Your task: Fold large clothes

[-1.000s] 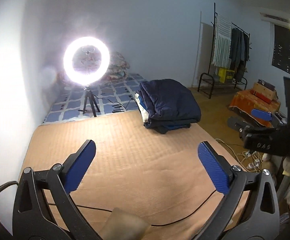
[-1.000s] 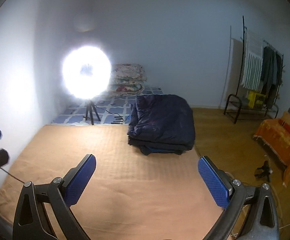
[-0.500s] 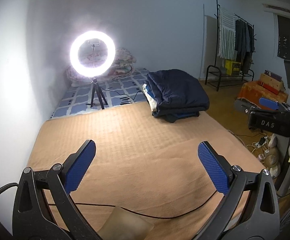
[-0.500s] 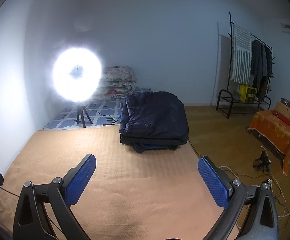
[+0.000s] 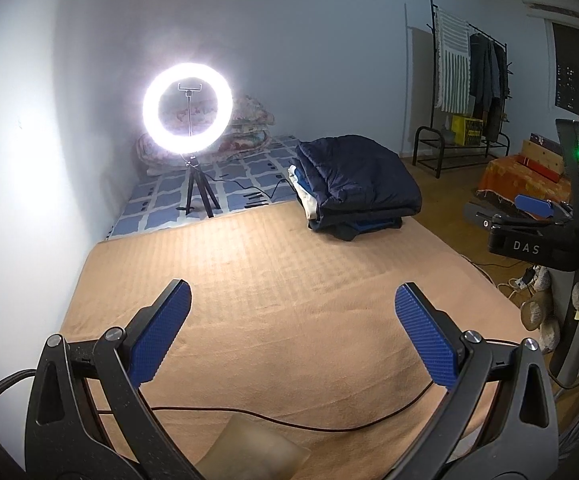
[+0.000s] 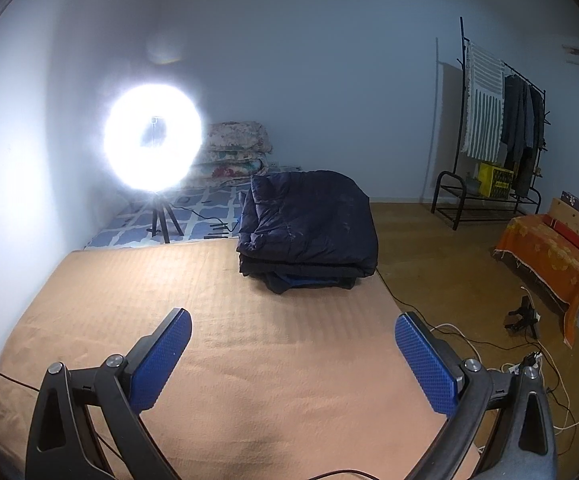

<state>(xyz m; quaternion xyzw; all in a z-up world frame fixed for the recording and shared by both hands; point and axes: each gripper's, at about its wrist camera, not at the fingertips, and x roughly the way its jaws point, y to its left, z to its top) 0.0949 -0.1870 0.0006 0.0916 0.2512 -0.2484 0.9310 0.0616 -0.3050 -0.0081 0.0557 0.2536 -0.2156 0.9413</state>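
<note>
A stack of folded clothes topped by a dark navy padded jacket point(image 5: 355, 184) point(image 6: 309, 224) rests at the far right corner of the tan blanket point(image 5: 289, 280) point(image 6: 229, 320) spread over the mattress. My left gripper point(image 5: 291, 312) hovers open above the blanket's near part, nothing between its blue pads. My right gripper point(image 6: 292, 340) is open too, empty, well short of the stack. In the left wrist view the right gripper point(image 5: 529, 216) shows side-on at the right edge, off the blanket's side.
A lit ring light on a tripod point(image 5: 187, 110) point(image 6: 153, 136) stands on the blue checked sheet behind the blanket, folded quilts point(image 6: 233, 148) beyond. A black cable point(image 5: 289, 424) crosses the near blanket. Right: wooden floor, clothes rack point(image 6: 493, 120), orange-covered box point(image 6: 549, 248), cables point(image 6: 529, 364).
Both views have swung: the stack and ring light shift right and closer in the left view. Both grippers stay open and empty.
</note>
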